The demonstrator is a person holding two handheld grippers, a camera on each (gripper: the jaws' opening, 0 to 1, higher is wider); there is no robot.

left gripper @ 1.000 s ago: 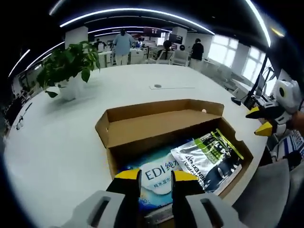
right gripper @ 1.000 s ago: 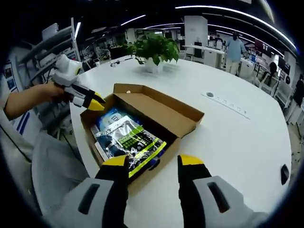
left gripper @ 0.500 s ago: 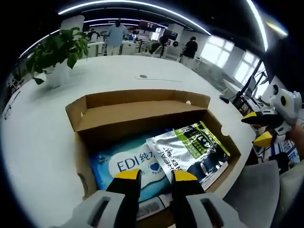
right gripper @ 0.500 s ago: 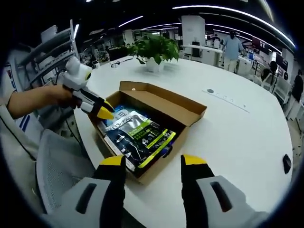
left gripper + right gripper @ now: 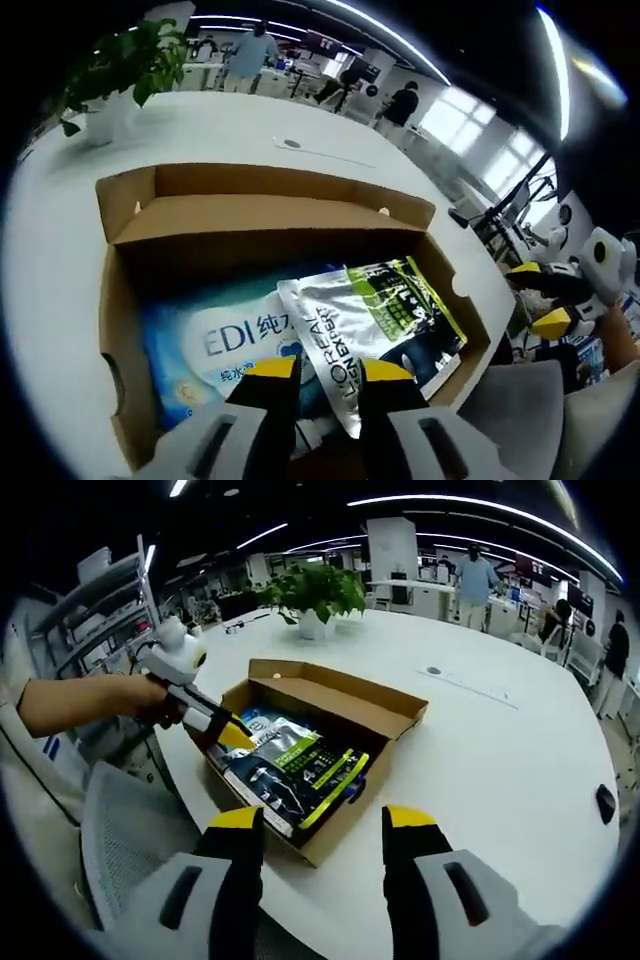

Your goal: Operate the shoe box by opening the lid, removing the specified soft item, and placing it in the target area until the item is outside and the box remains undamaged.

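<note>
In the right gripper view, a grey chair back (image 5: 130, 830) is seen at the far left beside the table edge, and a hand (image 5: 150, 700) holds the left gripper (image 5: 235, 737), whose yellow tips are dipped over the near-left corner of the open shoe box (image 5: 330, 840); whether those tips are apart or together cannot be told there. The box lies close to the rounded edge of the white table (image 5: 500, 770), with its lid (image 5: 340, 695) folded back on the far side. Wide bare tabletop is left to the right of the box and behind it, up to a potted plant (image 5: 315, 590). The right gripper (image 5: 325, 820) is held before the box's near corner, jaws well apart and nothing between them.

In the left gripper view the contents are shown closer: a blue wipes pack (image 5: 215, 345) lies flat at the left, a silver and green pouch (image 5: 375, 320) overlaps its right part, both inside the box walls. The left gripper's jaws are slightly apart above the pouch's near edge, unclamped
</note>
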